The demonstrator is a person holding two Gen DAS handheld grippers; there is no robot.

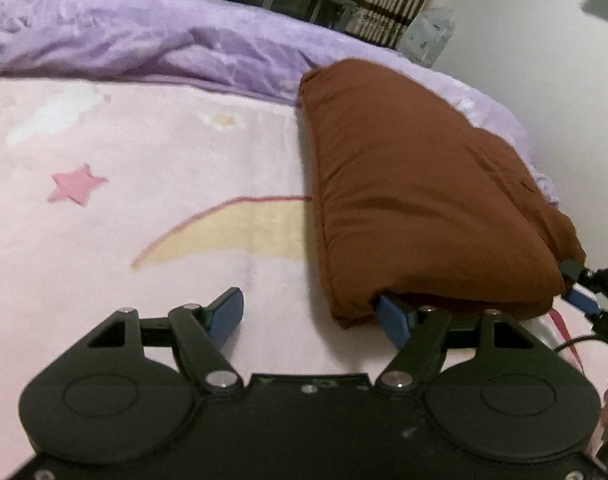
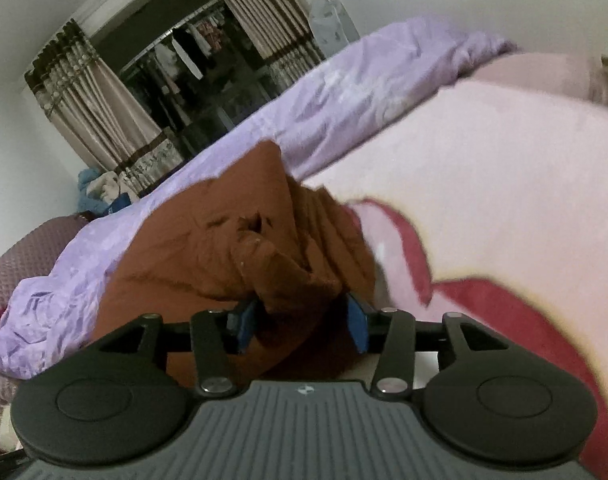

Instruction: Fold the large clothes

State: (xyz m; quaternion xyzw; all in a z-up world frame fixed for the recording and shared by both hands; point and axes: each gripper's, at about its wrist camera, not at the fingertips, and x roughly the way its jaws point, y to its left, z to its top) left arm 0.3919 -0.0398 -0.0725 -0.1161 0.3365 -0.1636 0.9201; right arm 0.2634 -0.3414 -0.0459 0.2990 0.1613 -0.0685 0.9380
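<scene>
Here left gripper (image 1: 309, 318) jaws spread beside brown garment (image 1: 415, 184) edge; right gripper (image 2: 302, 320) jaws pinching its corner.

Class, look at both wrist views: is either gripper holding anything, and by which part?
The left gripper holds nothing; one finger is tucked under the brown garment's near corner. The right gripper has a bunched end between its fingers; a firm grip cannot be told.

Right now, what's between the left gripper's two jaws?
Mostly bare pink blanket, seen in the left wrist view. The brown folded garment only overlaps the tip by the left gripper's right-hand finger.
</scene>
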